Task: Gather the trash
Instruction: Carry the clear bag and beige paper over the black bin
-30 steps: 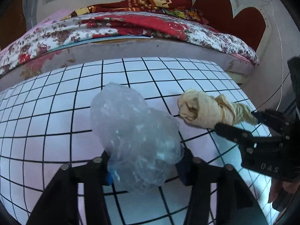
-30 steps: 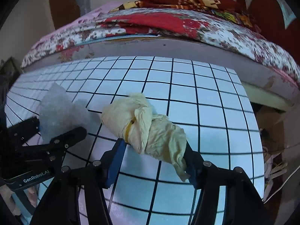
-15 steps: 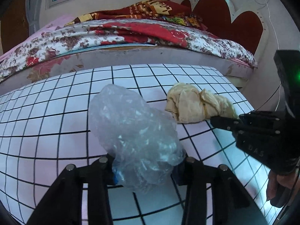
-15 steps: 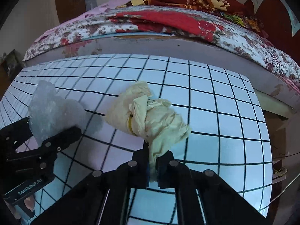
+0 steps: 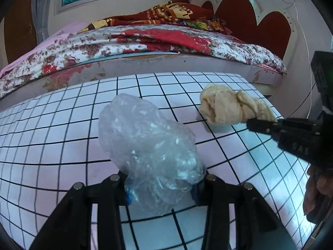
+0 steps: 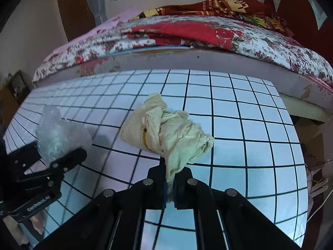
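I have the crumpled clear plastic bag clamped in my left claw, just above the gridded counter. To its right, my right claw pinches the tail of the yellowish rag bundle, its jaws nearly together. A bed runs behind the counter.

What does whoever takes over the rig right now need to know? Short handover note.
Left gripper: shut on the crumpled clear plastic bag, gripped at its lower end.
Right gripper: shut on the tail of the yellowish cloth wad; jaws have just closed.
Both items are over the checkered tabletop; whether they are clear of it, I can't tell.
Done: both pieces grasped.
Left: carry them to a bin; none is in view.
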A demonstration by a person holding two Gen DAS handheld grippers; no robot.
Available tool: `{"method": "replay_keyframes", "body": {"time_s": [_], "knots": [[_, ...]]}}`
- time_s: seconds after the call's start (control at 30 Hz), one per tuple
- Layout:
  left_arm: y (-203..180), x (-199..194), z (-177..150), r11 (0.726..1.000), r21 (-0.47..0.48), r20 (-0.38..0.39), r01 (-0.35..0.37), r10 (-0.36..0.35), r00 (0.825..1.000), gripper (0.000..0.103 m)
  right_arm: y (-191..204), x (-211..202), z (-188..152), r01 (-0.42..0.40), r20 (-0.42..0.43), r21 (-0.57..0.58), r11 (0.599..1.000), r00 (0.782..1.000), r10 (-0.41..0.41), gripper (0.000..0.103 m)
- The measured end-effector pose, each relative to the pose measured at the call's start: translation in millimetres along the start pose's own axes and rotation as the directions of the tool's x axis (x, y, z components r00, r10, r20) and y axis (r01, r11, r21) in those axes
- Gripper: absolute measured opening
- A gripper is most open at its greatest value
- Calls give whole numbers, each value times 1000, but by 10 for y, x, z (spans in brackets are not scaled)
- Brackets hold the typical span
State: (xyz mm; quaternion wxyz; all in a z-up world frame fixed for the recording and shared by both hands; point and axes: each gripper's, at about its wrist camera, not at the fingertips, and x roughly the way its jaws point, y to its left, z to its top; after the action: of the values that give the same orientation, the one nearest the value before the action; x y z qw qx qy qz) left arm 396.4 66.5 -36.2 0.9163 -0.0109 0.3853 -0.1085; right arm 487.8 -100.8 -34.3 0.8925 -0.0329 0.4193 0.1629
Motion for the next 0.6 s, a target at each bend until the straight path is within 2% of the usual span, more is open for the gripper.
{"method": "replay_keyframes", "body": {"time_s": [0.33,0.6], "knots": [[-83,-479,-196,1000,2,46,-11,11,999,42,56,-654,-240,-40,77,4,999,996,40,4],[-303,-895,-350,998,51,83,-27,23,996,42,77,-1127,-564,-50,115,12,999,992,48,4]]}}
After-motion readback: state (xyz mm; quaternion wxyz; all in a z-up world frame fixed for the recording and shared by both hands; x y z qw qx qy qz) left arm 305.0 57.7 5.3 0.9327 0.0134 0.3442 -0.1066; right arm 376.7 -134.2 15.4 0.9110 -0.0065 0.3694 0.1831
